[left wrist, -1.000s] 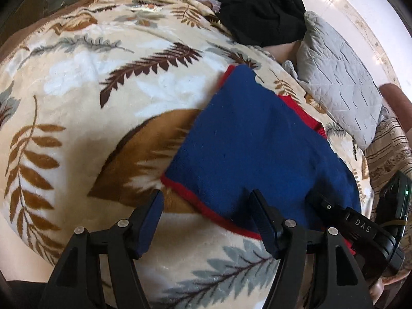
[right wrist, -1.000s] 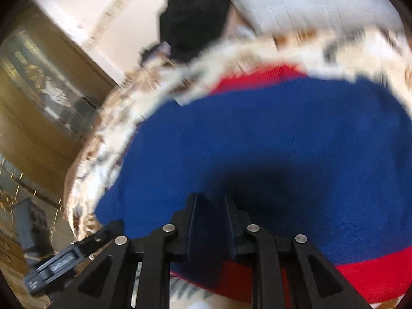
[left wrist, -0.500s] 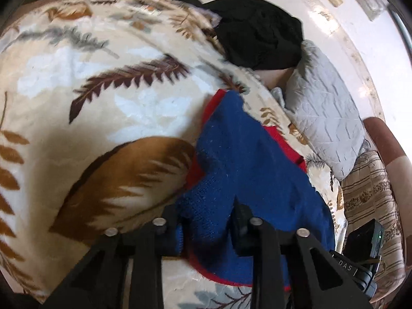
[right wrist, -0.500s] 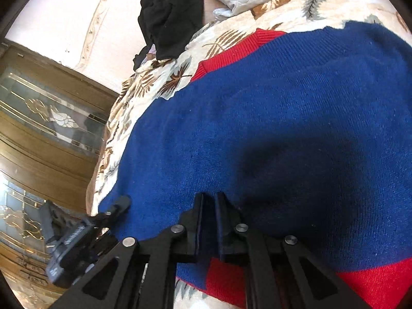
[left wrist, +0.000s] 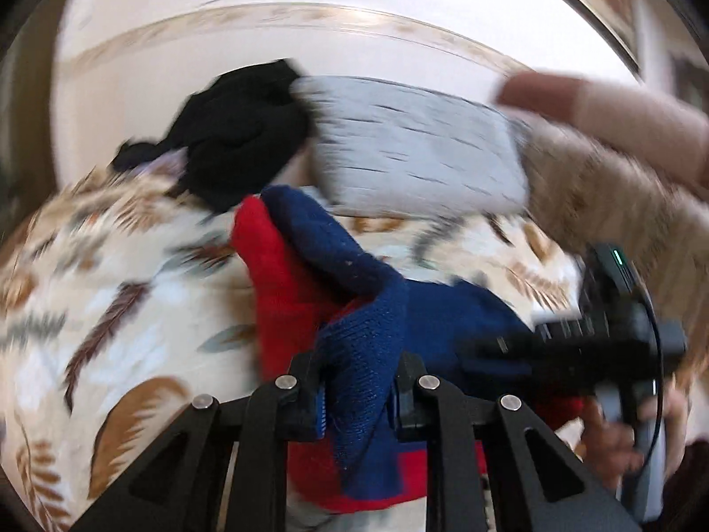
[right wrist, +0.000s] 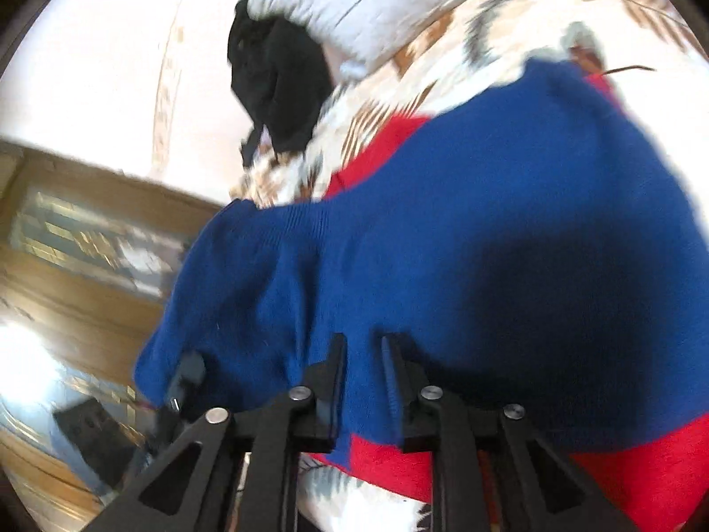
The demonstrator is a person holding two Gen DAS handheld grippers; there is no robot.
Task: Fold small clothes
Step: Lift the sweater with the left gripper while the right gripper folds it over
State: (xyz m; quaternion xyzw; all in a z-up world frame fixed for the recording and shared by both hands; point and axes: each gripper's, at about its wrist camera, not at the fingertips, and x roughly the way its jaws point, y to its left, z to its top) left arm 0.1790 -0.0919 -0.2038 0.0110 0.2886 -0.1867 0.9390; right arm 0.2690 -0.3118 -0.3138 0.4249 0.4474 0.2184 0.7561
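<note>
Between both grippers' fingers (left wrist: 317,392) bunches the sweater (right wrist: 465,230) (blue, red-trimmed).

This is a home bedroom or living room. A plush blanket (left wrist: 133,275) printed with brown and grey leaves covers a bed or couch, with a grey quilted pillow (left wrist: 416,150) at twelve o'clock and a heap of black clothing (left wrist: 239,142) at eleven, against a cream wall with a patterned border (left wrist: 310,17). The right wrist view shows wooden cabinet doors with decorated glass (right wrist: 88,239) at nine o'clock.
</note>
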